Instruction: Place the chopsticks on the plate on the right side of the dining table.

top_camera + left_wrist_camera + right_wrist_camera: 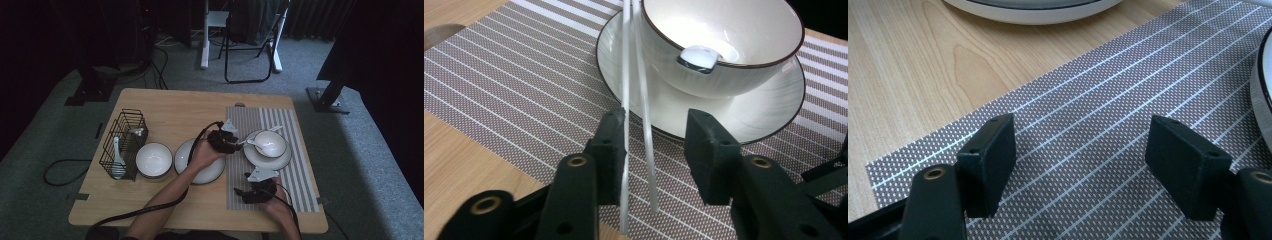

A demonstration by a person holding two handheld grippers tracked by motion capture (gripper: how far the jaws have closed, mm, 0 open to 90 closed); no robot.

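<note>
The left gripper (654,160) is seen with its jaws parted around a pair of thin white chopsticks (636,100), one stick lying against the left jaw, the other loose in the gap. The sticks are slender, glossy and pale, running up the centre of the left gripper view to the rim of a white bowl (744,45). Farther right, the right gripper (1080,165) is held wide open over the striped placemat (1088,125), grasping nothing. Counted in the high view: two bowls, two plates, one wire basket (125,145).
</note>
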